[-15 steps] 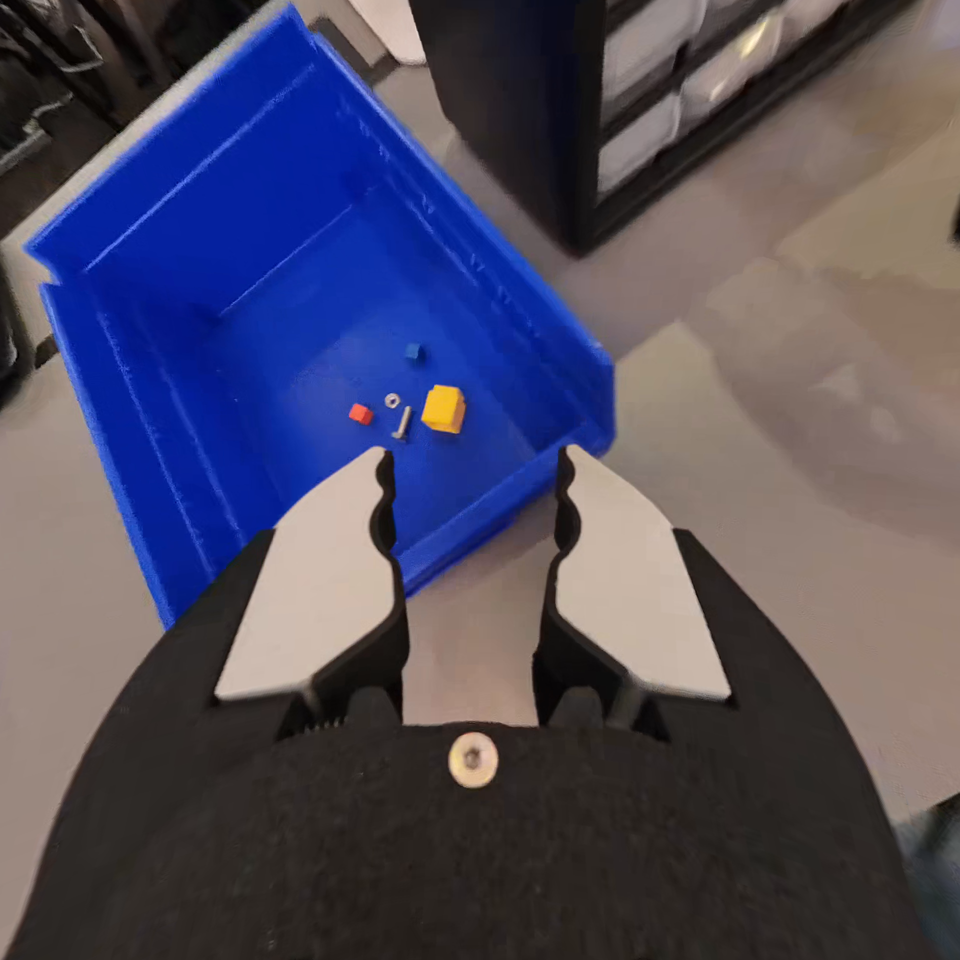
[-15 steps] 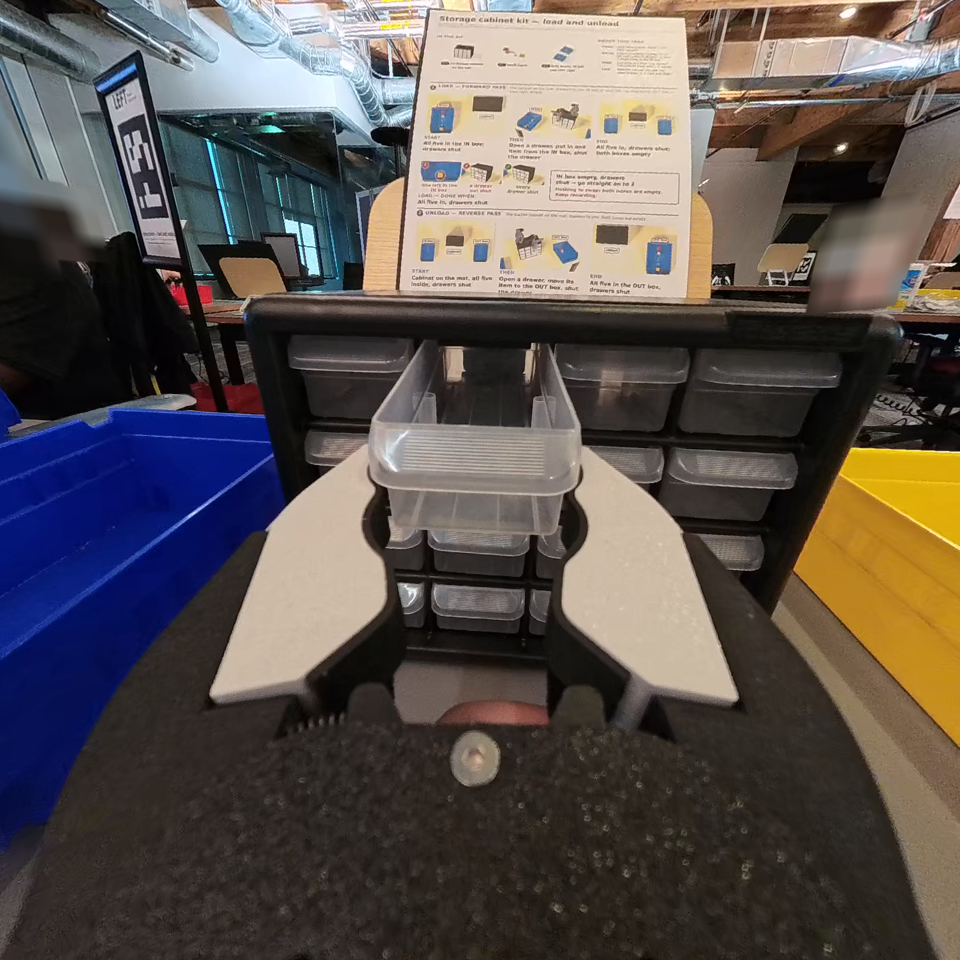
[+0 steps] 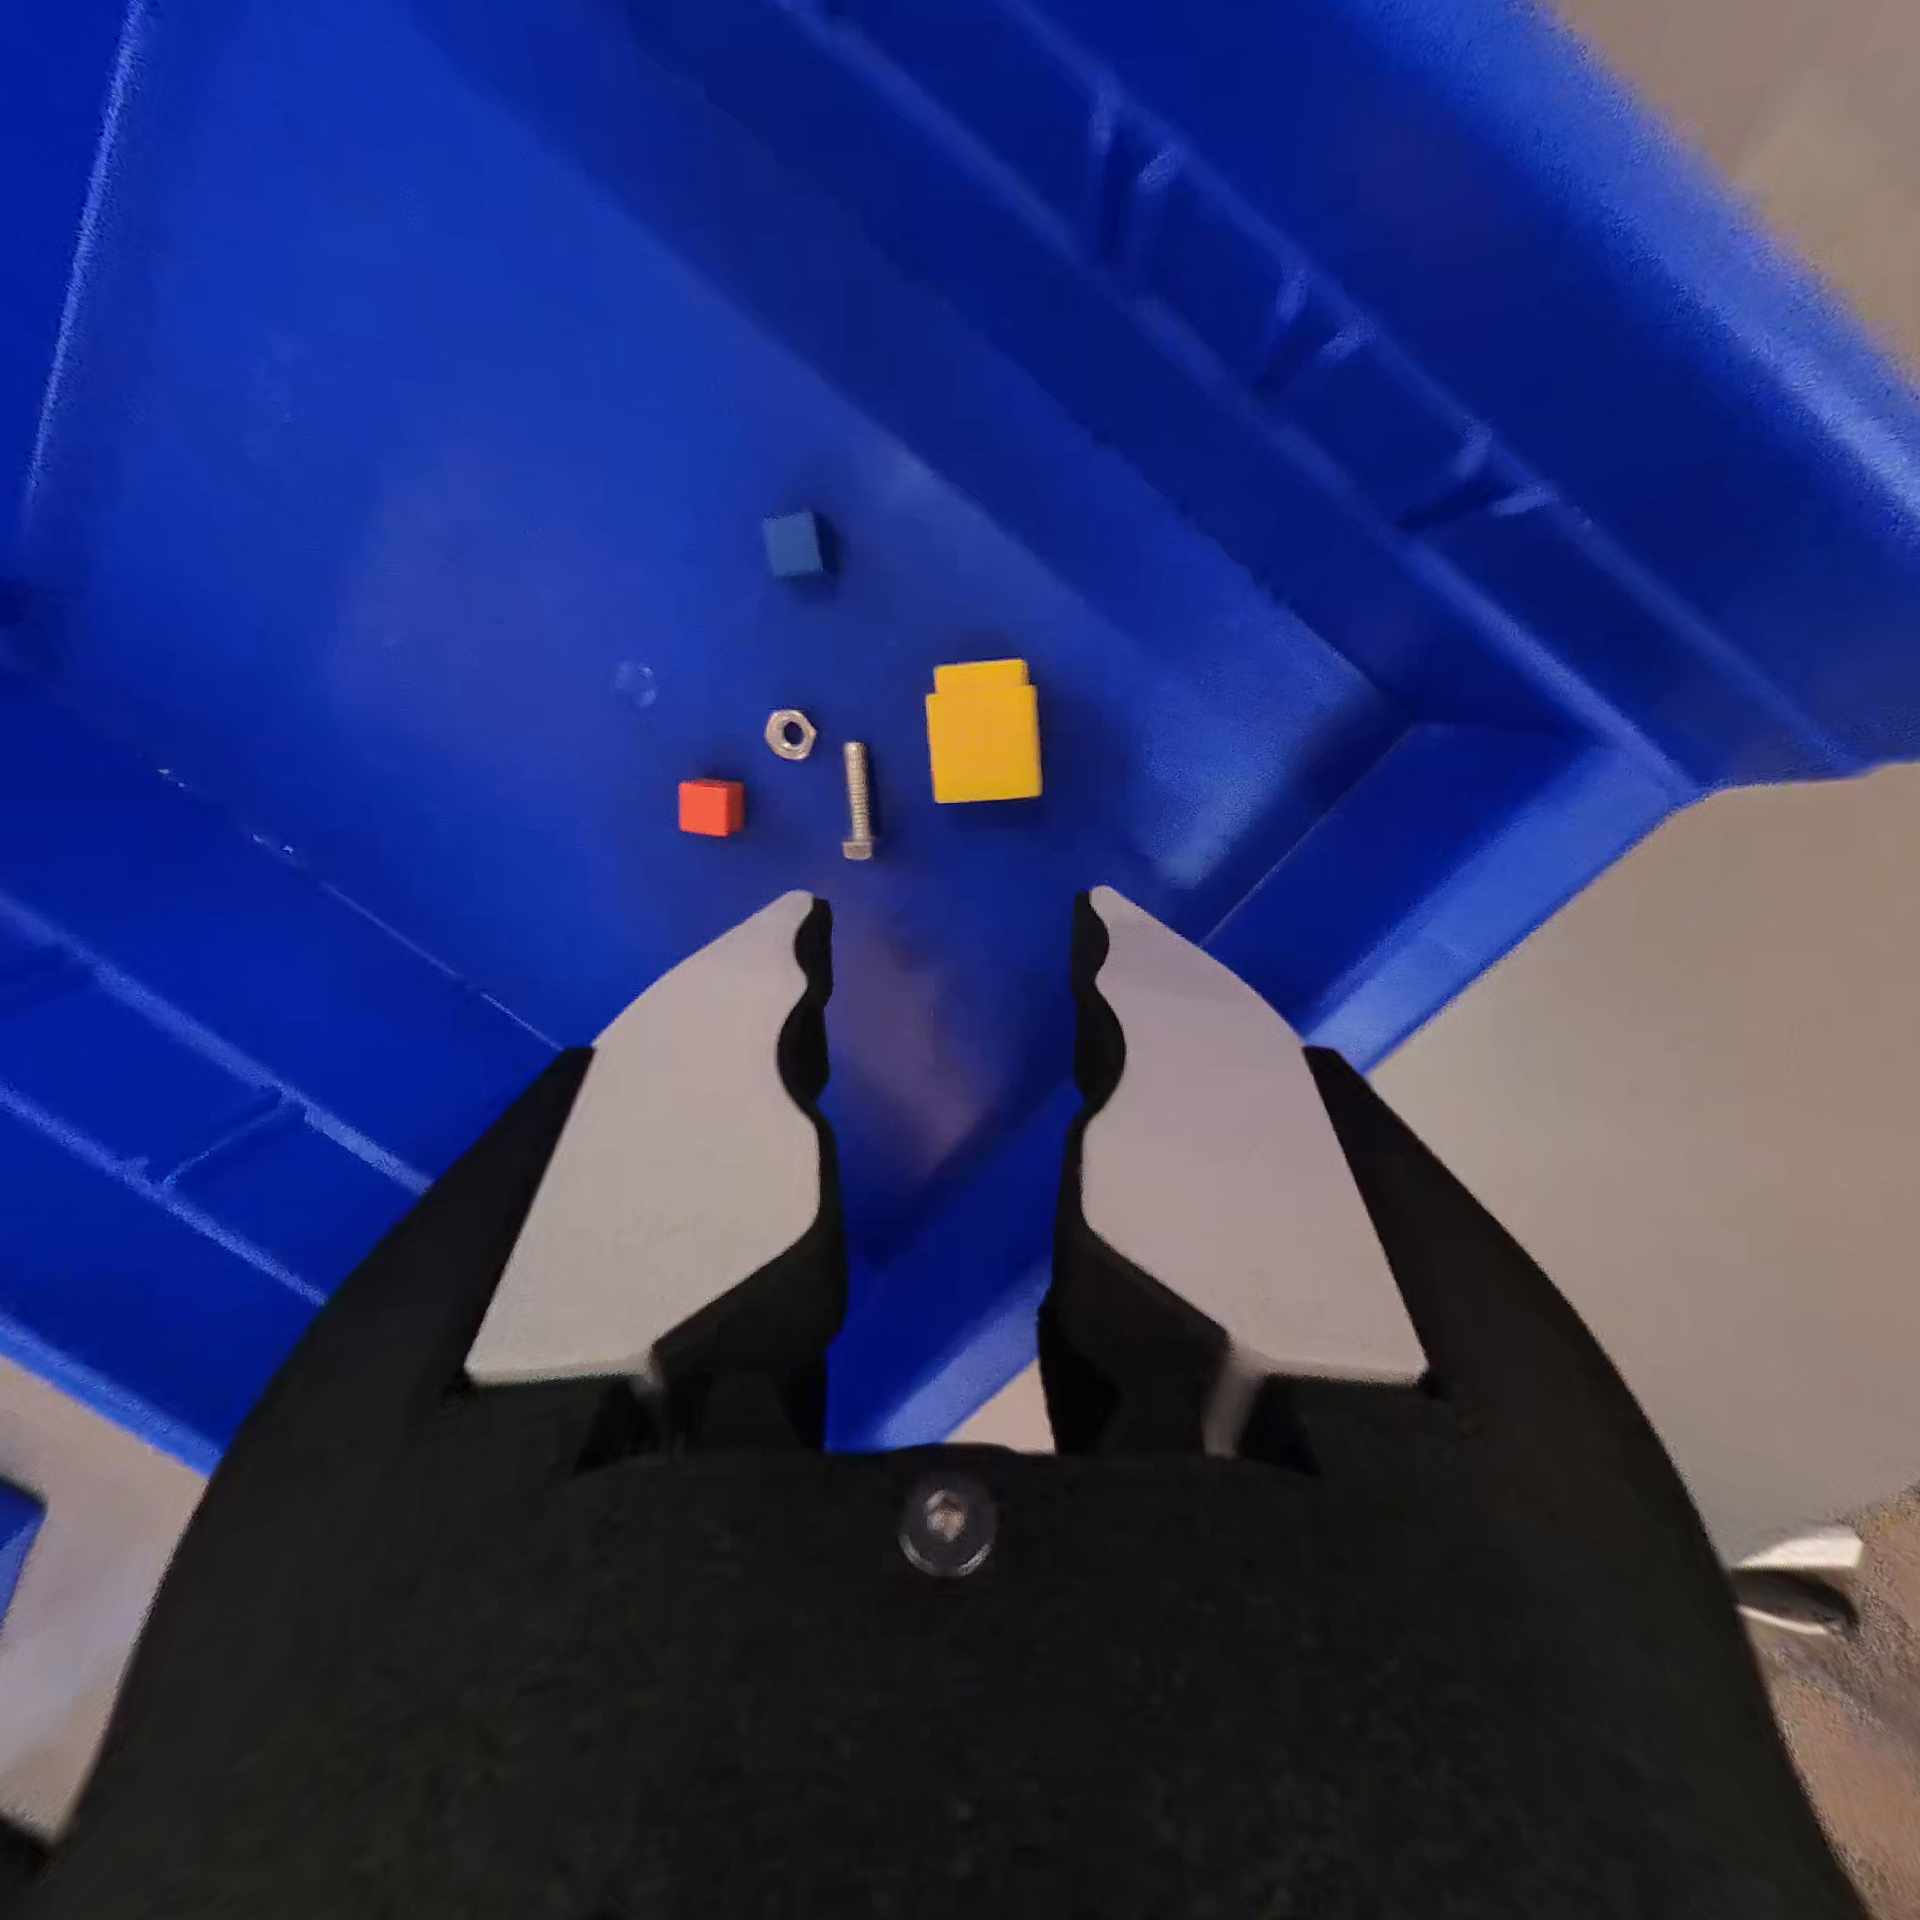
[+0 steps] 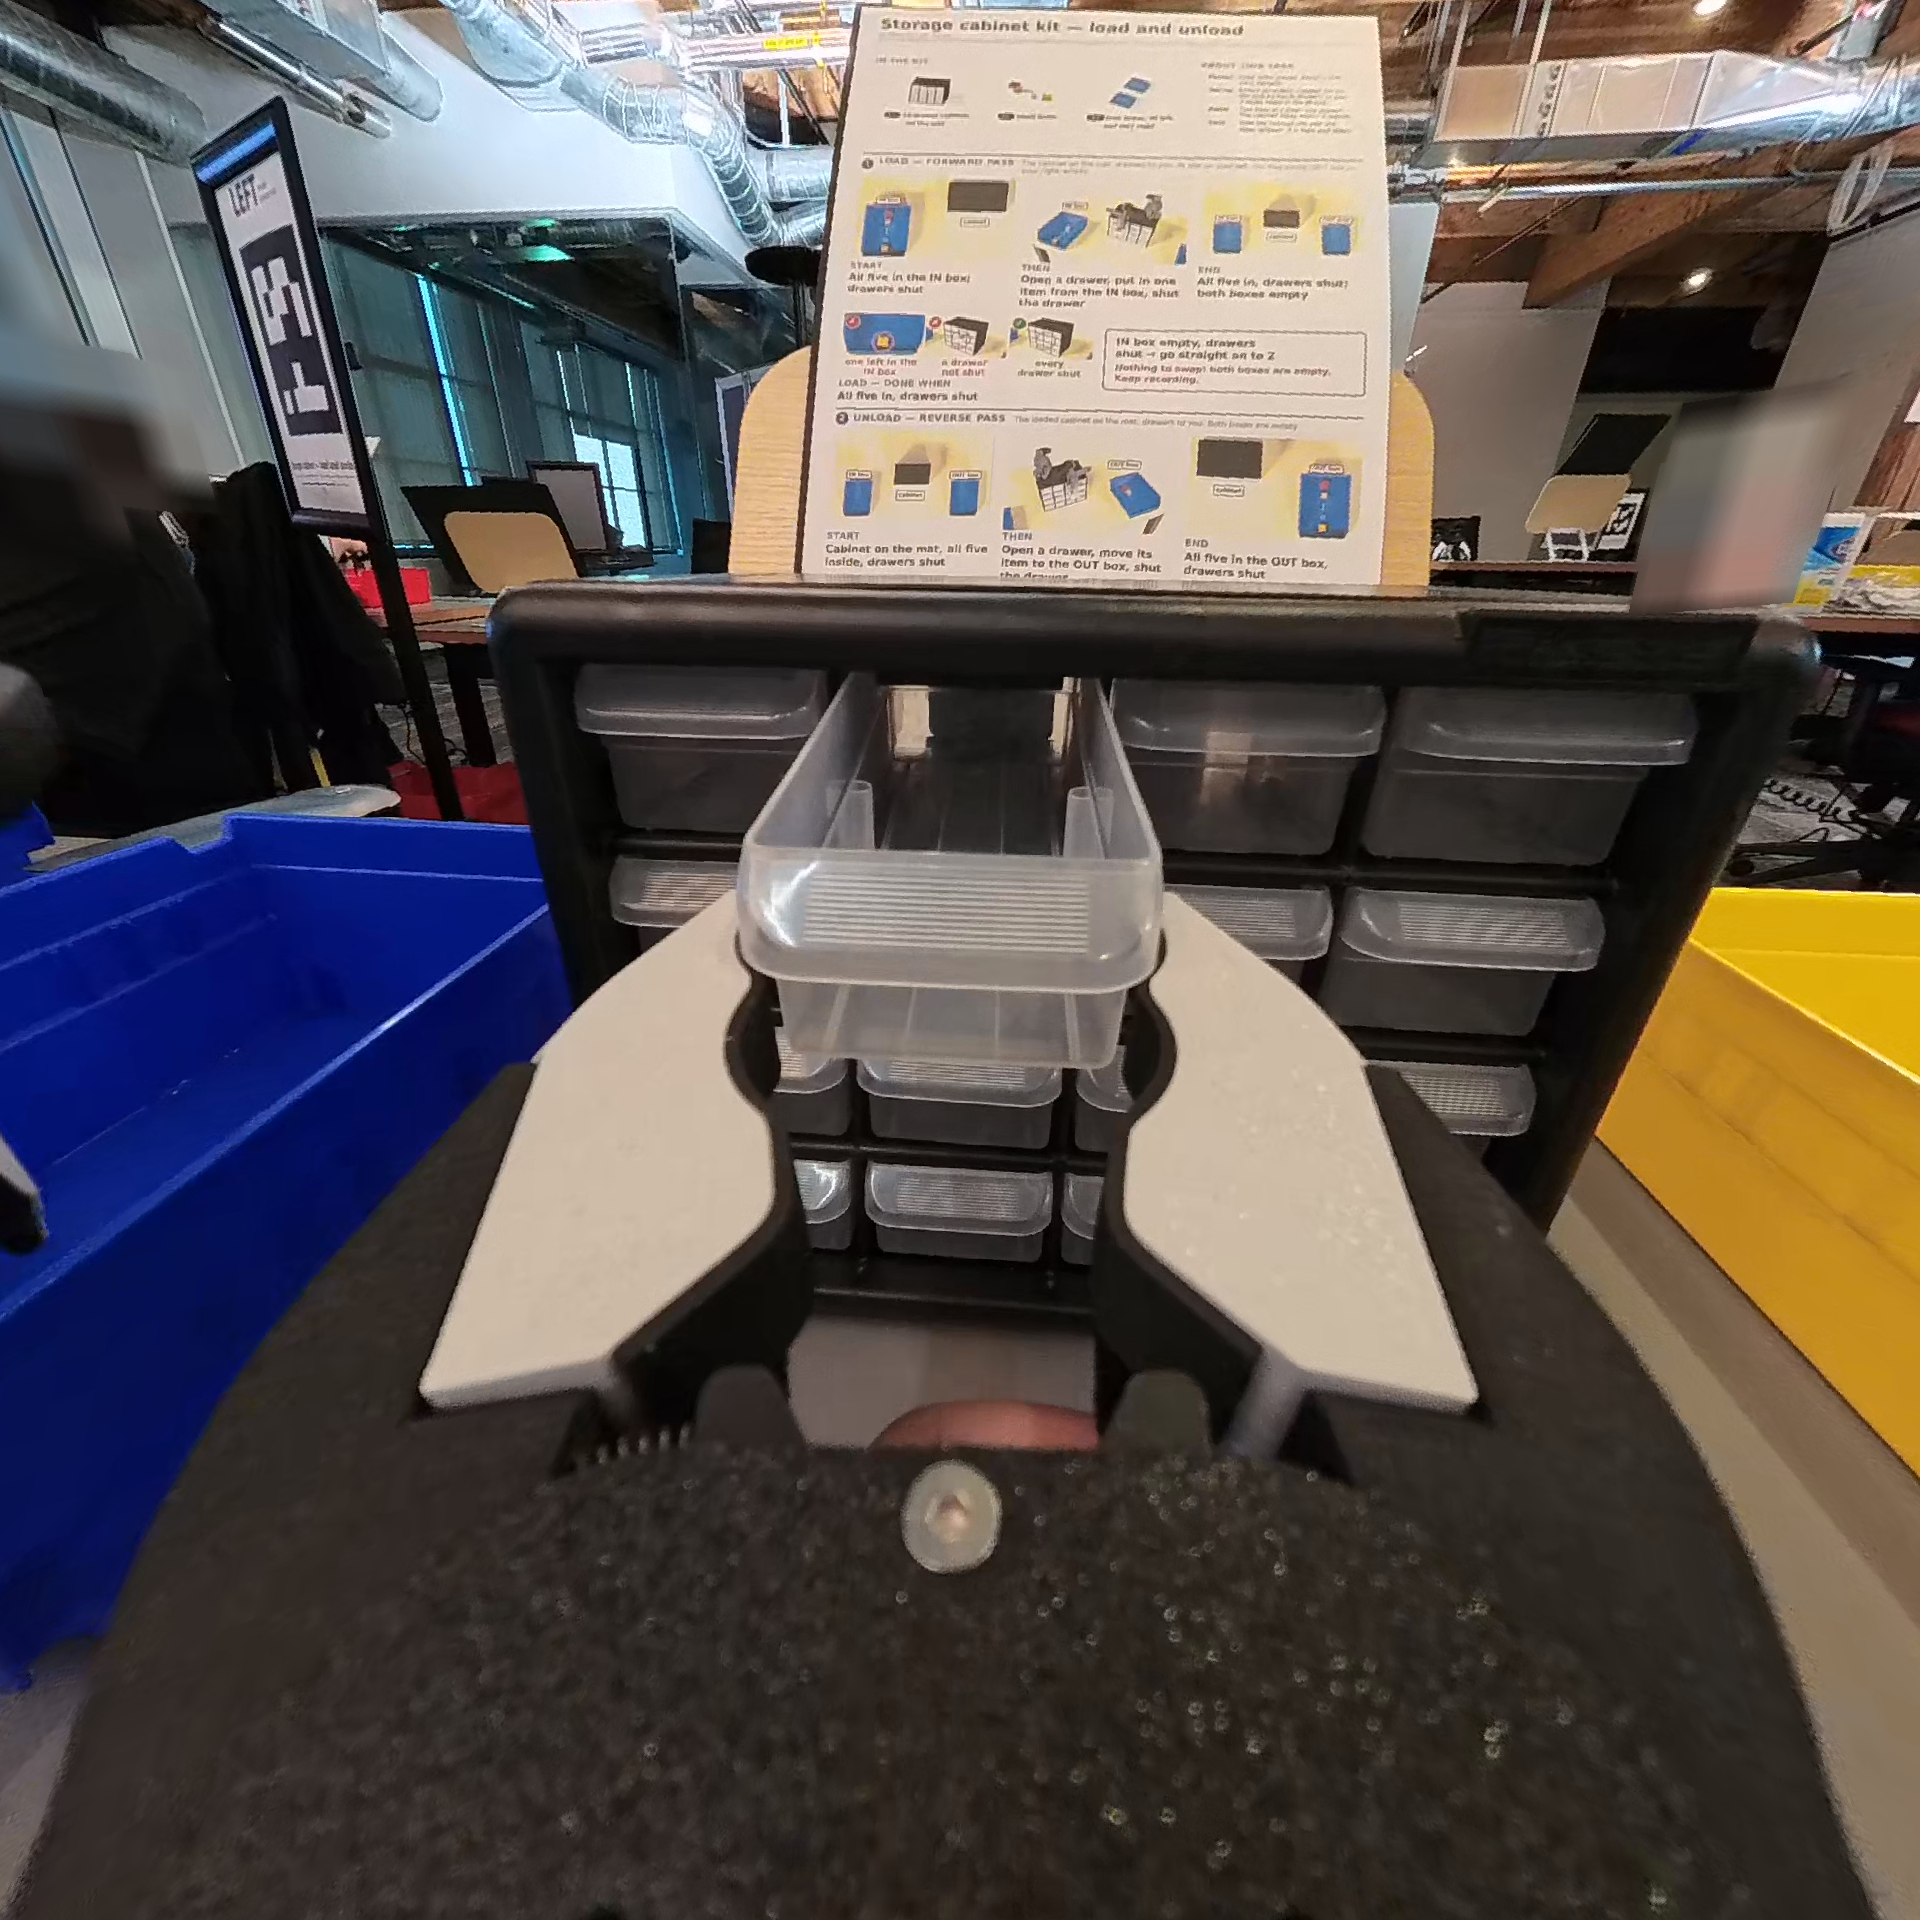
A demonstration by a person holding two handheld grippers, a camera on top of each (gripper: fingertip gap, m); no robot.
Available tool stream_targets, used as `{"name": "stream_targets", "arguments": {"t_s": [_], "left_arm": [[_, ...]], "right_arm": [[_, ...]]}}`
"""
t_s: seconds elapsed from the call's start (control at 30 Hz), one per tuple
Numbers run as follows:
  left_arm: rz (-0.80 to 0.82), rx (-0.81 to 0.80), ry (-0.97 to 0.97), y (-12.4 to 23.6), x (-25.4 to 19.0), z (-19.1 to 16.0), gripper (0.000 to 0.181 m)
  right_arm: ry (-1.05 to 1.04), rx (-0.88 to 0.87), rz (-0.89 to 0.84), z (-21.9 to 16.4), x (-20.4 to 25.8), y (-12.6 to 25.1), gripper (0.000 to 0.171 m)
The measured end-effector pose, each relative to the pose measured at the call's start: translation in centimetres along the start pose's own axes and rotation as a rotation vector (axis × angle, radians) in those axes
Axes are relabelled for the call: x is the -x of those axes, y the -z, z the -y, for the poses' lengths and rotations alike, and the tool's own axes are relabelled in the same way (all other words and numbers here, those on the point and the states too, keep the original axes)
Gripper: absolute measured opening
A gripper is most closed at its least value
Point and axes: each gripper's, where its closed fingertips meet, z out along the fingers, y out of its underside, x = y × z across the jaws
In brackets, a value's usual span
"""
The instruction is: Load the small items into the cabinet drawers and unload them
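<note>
I hold the left gripper (image 3: 948, 902) over the near part of the blue plastic bin (image 3: 1351, 436), its fingers spread apart w/ nothing between them. On the bin floor lie five small items, close together: a yellow plastic block (image 3: 983, 734), a small steel bolt (image 3: 857, 800), a steel hex nut (image 3: 790, 732), a small red cube (image 3: 712, 806) and, farther, a small dark blue cube (image 3: 795, 544).

The right gripper (image 4: 951, 1023) stands at the clear plastic drawer (image 4: 948, 914), which is pulled out from the top row of the black drawer cabinet (image 4: 1122, 629). Its fingers sit on both sides of the drawer front; I think they touch it, but if they really squeeze I cannot tell.

Risks, as I judge:
- The bolt and nut are thin and lie flat, so the fingertips can slide over them or push them away.
- The red cube, nut and bolt are just beside each other, so the spread fingers may catch two, or knock one aside.
- The left view is blurred, prob. from motion; coming down fast can hit the bin floor.
- The drawer hangs far out; if the right side pulls more, it can leave the cabinet and tip.
</note>
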Motion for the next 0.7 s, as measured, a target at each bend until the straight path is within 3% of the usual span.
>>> {"name": "stream_targets", "arguments": {"t_s": [0.23,0.27,0.33,0.47,0.6,0.7], "left_arm": [[0.0,0.04,0.018,-2.8,2.0,-0.2,0.046],[-0.005,0.045,0.014,-3.1,2.0,-0.2,0.042],[-0.027,0.043,-0.008,-3.5,1.7,-0.1,0.012],[-0.017,0.044,-0.021,-3.5,2.0,0.0,0.012],[0.038,0.043,-0.102,-1.0,2.2,0.3,0.011],[0.057,-0.093,-0.17,4.4,0.7,3.8,0.011]], "right_arm": [[-0.004,0.004,0.003,0.0,0.0,0.0,0.065],[-0.003,0.003,0.003,0.0,0.0,0.0,0.065],[-0.003,0.003,0.004,0.0,0.0,0.0,0.065],[-0.005,0.004,0.005,0.0,0.0,0.0,0.065],[-0.006,0.005,0.007,0.0,0.0,0.0,0.065],[-0.006,0.006,0.008,0.0,0.0,0.1,0.065]]}}
